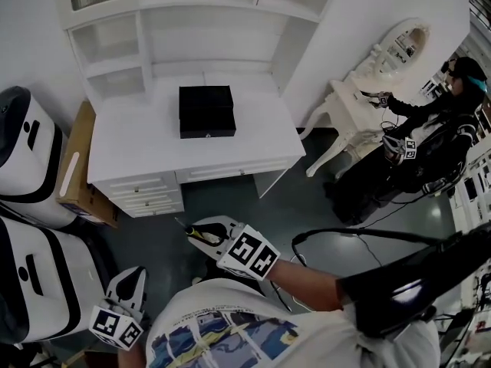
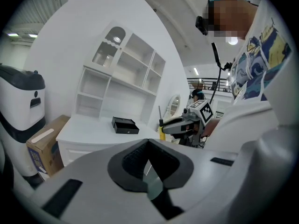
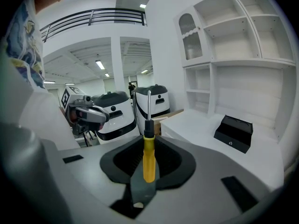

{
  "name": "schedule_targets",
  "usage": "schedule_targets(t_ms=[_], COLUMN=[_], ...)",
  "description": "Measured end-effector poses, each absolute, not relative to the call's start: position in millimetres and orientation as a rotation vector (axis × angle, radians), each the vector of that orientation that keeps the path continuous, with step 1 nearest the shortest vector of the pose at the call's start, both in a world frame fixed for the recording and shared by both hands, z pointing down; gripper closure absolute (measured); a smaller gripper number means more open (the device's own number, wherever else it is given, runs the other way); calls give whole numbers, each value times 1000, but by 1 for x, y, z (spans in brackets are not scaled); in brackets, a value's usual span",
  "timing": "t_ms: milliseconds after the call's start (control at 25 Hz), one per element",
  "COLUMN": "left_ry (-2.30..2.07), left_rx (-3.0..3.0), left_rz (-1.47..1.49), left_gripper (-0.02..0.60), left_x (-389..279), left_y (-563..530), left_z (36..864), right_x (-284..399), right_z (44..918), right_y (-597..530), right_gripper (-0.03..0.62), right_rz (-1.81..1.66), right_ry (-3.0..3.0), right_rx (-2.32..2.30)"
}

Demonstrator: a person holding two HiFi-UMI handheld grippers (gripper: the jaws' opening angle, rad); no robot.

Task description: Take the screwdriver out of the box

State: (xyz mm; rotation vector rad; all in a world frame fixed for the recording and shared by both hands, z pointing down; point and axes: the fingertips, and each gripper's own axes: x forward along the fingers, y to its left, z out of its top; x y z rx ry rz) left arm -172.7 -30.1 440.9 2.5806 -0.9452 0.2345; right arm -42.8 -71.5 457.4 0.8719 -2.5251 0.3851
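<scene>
screwdriver (image 3: pixel 148 158) clamped upright in right claw (image 3: pixel 148 146), box (image 3: pixel 233 133) well ahead on worktop (image 3: pixel 196 125): removal looks done. left claw (image 2: pixel 148 146) together, empty. next, likely: firm grip, set tool down.

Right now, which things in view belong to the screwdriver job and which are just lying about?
Job: screwdriver, held by the right gripper; black box on the white desk.
Lying about: cardboard box, white machines, dressing table, empty left gripper.
</scene>
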Motion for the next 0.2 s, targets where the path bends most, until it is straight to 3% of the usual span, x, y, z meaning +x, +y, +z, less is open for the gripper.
schedule_targets(t_ms=[200], left_ry=[-955], left_rx=[2565], left_rz=[238], left_gripper=[569], left_x=[-174], left_y=[-27], left_z=[443], right_x=[-42], right_z=[461], right_y=[-72], right_gripper=[500], right_rz=[372], right_ry=[-2520], right_rx=[860])
